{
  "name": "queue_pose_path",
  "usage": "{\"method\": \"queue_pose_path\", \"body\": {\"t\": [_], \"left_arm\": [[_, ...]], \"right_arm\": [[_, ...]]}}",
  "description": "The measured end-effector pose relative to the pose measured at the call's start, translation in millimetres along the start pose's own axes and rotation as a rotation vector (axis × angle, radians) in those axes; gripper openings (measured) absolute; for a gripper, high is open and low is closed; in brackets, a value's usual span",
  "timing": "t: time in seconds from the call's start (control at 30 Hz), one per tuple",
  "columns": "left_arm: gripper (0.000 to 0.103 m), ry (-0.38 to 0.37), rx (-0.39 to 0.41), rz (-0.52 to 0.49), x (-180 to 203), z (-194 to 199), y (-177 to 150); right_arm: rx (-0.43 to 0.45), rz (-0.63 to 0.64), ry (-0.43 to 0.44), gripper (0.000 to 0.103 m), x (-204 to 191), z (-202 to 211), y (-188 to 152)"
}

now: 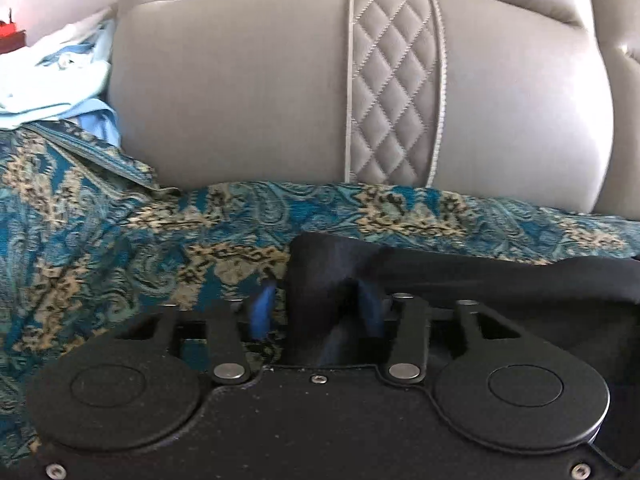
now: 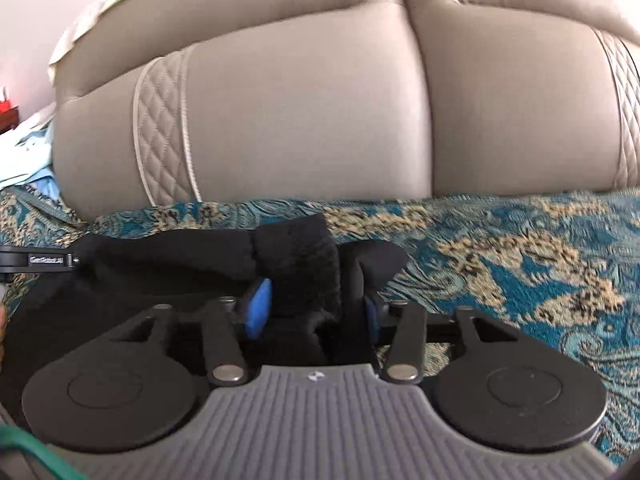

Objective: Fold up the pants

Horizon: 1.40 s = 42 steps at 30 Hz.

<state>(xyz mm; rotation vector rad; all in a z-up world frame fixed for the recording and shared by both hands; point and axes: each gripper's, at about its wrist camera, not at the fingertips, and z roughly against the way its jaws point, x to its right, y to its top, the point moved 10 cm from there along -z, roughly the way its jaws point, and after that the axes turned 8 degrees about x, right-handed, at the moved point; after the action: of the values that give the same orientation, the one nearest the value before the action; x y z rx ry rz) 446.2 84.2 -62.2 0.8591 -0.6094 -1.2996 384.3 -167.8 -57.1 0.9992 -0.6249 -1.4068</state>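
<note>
A: What fills most of the view?

B: A grey upholstered headboard [image 1: 248, 88] with a diamond-quilted strip [image 1: 394, 84] running down it. In the right wrist view its two padded panels meet at a vertical seam.

A: And below it?

B: A bedspread [image 2: 520, 248] in teal with a tan paisley pattern covers the bed right up to the foot of the headboard. A heap of pale blue cloth [image 1: 52, 80] lies at the far left, beside the headboard's end.

A: Where are the pants?

B: The black pants [image 2: 180, 256] lie on the bedspread close to the headboard, stretched between the two grippers. One bunched edge rises between the blue pads [image 1: 262, 312] of the left gripper [image 1: 316, 312]; the ribbed end sits between the pads of the right gripper [image 2: 312, 312].

A: How do the jaws stand?

B: Partly apart on both. The left pair seems to press on its fold. On the right, the left pad touches the ribbed cloth, but I cannot tell if the other pad bears on it.
</note>
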Motion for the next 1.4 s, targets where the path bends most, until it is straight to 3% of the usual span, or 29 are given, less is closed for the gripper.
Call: {"method": "queue_pose_path", "body": {"t": [0.03, 0.1, 0.13, 0.27, 0.43, 0.6, 0.77, 0.97, 1.17, 1.4], "left_arm": [[0.072, 0.023, -0.002, -0.004, -2, 0, 1], [0.087, 0.038, -0.006, -0.01, -7, 5, 1], [0.088, 0.028, -0.004, -0.013, -7, 9, 3], [0.091, -0.002, 0.028, -0.024, -7, 42, 7], [0.103, -0.041, 0.105, -0.049, -8, 113, 1], [0.103, -0.104, 0.125, -0.009, -11, 180, -43], [0.103, -0.102, 0.074, -0.031, -14, 206, -92], [0.103, -0.095, 0.034, 0.014, -18, 207, -121], [0.103, -0.098, 0.005, -0.023, -11, 204, -139], [0.103, -0.096, 0.027, -0.01, -9, 205, -141]], "right_arm": [[-0.001, -0.01, -0.004, 0.067, 2, 1, 1], [-0.002, -0.008, -0.021, 0.074, 2, 3, 3], [0.005, 0.005, -0.027, 0.08, 0, 6, 5], [0.056, 0.042, -0.026, 0.086, -4, 33, 13], [0.121, 0.009, -0.04, 0.099, -2, 90, 20], [0.195, -0.004, -0.09, 0.103, -5, 160, -8], [0.243, 0.017, -0.186, 0.103, -9, 204, -50], [0.24, 0.12, -0.19, 0.103, -29, 199, -76], [0.231, 0.161, -0.184, 0.103, -40, 189, -87], [0.195, 0.185, -0.169, 0.103, -49, 173, -99]]}}
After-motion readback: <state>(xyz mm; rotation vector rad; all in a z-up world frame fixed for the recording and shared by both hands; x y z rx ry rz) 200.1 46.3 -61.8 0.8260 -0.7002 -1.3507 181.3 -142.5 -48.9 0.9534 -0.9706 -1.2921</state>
